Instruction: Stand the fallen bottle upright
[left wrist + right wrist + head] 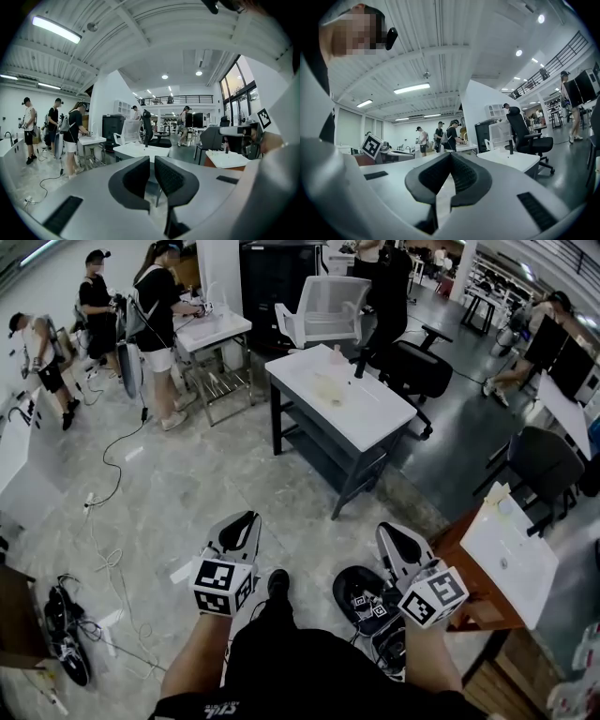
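At the bottom of the head view, the person's arms (200, 652) reach forward, each hand holding a gripper low over a pale marbled floor (281, 493). The left gripper (246, 518) has its jaws drawn in to a thin slit. Its own view shows the two dark ribbed pads (140, 176) almost touching, with nothing between them. The right gripper (388, 531) has its jaws closed tip to tip and is also empty.

Between the two grippers the toe of a dark shoe (277, 582) shows. Just beside the right gripper, a black device (361, 594) bearing small square markers lies on the floor. To the right stands a small white-topped desk (511, 554) on a wooden base.

Farther ahead, well apart from both grippers, is a white table (375, 413) on a dark frame. Near the middle of its top lies a pale, see-through shape, apparently the fallen bottle (328, 385), on its side. It is too faint to make out in detail. A slim dark upright object (359, 367) stands near the table's far edge.

Behind the table are a black office chair (417, 367) and a white mesh chair (323, 307). At the far left, three people (157, 310) stand around another white workbench (214, 331), and a cable (117, 457) trails across the floor toward them.
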The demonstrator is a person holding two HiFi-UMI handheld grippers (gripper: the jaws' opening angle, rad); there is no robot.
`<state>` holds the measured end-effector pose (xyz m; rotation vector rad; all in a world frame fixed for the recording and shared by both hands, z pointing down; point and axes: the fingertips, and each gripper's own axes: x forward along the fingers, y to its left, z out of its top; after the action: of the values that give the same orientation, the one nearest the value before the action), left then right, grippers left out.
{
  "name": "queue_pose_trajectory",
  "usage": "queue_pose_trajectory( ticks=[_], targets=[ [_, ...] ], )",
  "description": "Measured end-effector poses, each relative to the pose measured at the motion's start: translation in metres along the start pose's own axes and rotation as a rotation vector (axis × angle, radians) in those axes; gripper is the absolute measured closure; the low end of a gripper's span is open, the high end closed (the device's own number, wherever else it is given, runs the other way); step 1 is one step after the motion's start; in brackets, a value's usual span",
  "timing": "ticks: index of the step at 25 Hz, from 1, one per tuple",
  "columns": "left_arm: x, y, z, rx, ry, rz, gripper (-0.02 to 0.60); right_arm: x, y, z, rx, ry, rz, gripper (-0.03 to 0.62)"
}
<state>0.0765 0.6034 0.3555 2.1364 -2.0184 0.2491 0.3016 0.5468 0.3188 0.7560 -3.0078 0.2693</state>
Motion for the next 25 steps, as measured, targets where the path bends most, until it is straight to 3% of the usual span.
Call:
queue_pose_trajectory(
  ticks=[8, 14, 25],
  targets=[
    [0.099, 0.060, 0.015, -0.007, 0.000, -0.044, 0.537, 0.097, -0.060, 0.006, -0.003, 0.015, -0.042, 0.582],
    [0.168, 0.130, 0.041, -0.008, -0.007, -0.049, 0.537, 0.183, -0.088, 0.018, -0.005, 0.045, -0.055, 0.582],
    [0.232, 0.238, 0.032, -0.046, 0.043, -0.009, 0.537, 0.307, -0.108, 0.007, -0.001, 0.112, -0.039, 0.582]
  ],
)
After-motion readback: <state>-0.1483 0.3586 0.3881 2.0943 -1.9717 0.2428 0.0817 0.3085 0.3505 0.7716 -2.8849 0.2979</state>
